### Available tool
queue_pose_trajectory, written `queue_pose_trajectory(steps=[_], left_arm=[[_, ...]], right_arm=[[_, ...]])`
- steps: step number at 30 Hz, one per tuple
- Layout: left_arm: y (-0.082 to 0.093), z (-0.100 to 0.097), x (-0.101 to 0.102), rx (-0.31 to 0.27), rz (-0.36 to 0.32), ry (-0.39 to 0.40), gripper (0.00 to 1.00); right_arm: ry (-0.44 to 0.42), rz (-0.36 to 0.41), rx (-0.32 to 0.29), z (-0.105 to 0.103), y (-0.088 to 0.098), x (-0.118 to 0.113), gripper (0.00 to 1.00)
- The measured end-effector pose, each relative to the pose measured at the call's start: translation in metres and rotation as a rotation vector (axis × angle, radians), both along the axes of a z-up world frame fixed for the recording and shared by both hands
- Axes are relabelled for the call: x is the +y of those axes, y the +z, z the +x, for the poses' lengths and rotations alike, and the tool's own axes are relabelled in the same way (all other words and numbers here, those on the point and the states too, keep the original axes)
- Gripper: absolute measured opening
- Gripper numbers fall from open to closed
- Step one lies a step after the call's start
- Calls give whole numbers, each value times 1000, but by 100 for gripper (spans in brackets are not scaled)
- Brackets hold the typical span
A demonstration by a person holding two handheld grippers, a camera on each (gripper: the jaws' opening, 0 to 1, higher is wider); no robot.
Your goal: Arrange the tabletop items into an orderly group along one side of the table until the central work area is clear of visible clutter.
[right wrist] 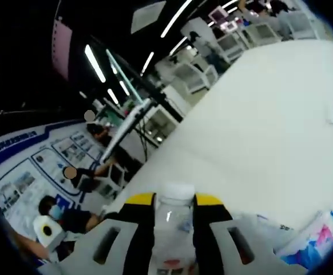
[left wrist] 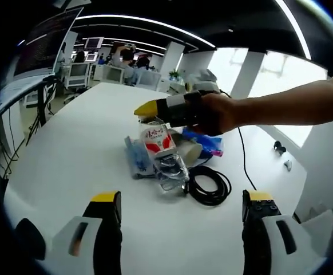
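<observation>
Clutter: a heap sits mid-table [left wrist: 69, 154], so the centre is not yet clear.
Bottle: a clear plastic bottle [left wrist: 165, 153] with a red-and-white label and white cap stands in the heap; in the right gripper view the bottle [right wrist: 172, 229] rises between the yellow-tipped jaws.
Right gripper: right gripper [right wrist: 175, 200] is closed on the bottle just below its cap, a hold that looks meant to lift it out of the pile; in the left gripper view it [left wrist: 149, 109] reaches in from the right on a bare arm.
Left gripper: left gripper [left wrist: 181, 209] hangs over the near table, jaws wide and holding nothing, well short of the heap; likely waiting its turn.
Cable: a black coiled cable [left wrist: 209, 184] lies just beside the bottle, its lead trailing off the far edge.
Packets: a bluish packet [left wrist: 138, 156] lies left of the bottle, a blue wrapper [left wrist: 207, 140] behind it.
Risk: lifting the bottle may drag the neighbours touching it.
</observation>
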State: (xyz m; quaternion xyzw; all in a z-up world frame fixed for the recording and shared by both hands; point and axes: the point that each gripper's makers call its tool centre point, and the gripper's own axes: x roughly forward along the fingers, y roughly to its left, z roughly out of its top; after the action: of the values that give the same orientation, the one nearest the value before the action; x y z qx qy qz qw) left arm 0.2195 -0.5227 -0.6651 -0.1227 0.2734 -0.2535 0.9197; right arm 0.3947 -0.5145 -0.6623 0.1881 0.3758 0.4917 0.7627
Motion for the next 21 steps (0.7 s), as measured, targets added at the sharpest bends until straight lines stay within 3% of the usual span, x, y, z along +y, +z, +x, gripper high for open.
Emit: queue_pose_trajectory(steps=[10,21], left_arm=[[-4,18,-2,2,-20,-1,84],[-12,27,-11,17,-31,-20,82]], right_arm=[[8,50,-105,-9,17,-3,20],[61,84,-278,-40,43,-3,19]])
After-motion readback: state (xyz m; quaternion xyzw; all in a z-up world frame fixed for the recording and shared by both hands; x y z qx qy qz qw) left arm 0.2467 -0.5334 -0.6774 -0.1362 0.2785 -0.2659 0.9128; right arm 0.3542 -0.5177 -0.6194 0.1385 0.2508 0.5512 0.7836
